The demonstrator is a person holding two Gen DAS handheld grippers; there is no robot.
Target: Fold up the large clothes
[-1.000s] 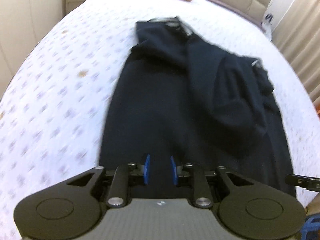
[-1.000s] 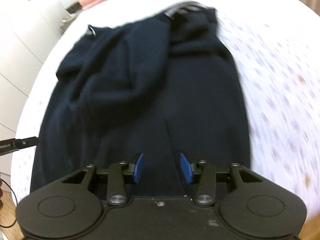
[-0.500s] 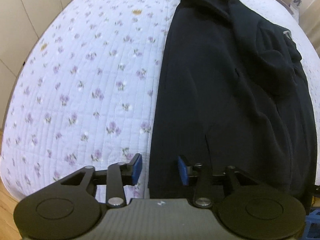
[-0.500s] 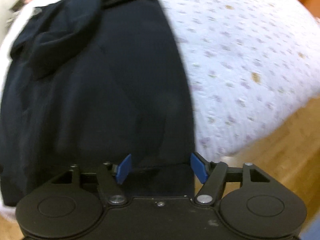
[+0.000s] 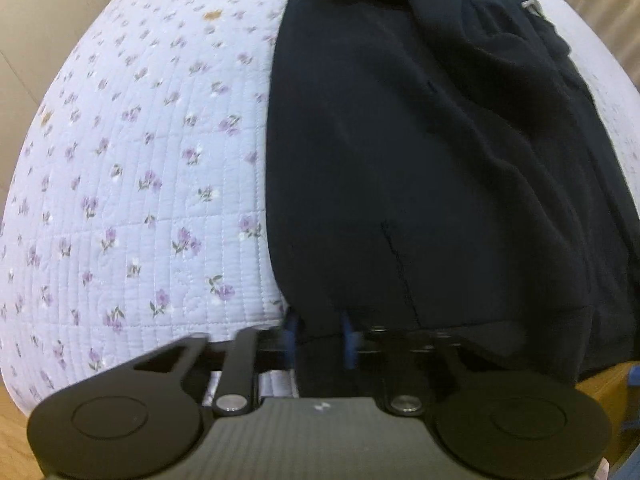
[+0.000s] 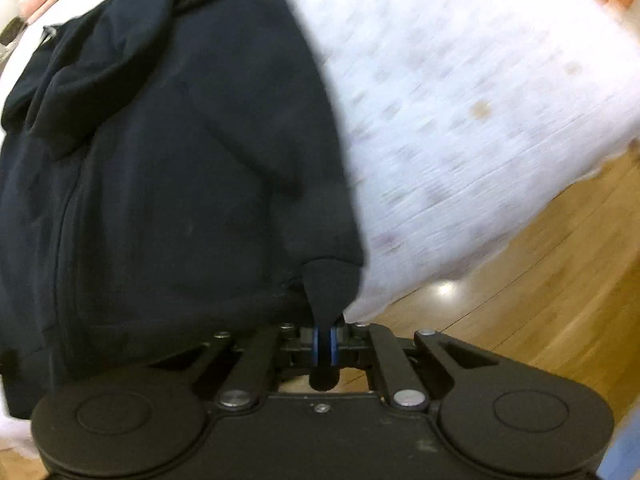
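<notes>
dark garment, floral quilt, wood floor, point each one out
dark garment [image 5: 400,140], left wrist view, flat middle of cloth
floral quilt [image 5: 140,180], left wrist view, bare patch left of garment
wood floor [image 6: 540,280], right wrist view, boards beside bed

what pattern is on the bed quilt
Small purple flowers on a pale lilac-white quilted bedspread, clearest in the left wrist view.

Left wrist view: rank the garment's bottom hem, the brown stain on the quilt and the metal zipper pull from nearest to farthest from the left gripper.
1. Bottom hem, between the left gripper fingers.
2. Brown stain, far up the quilt, left of the garment.
3. Zipper pull, top right, slightly farther.
</notes>
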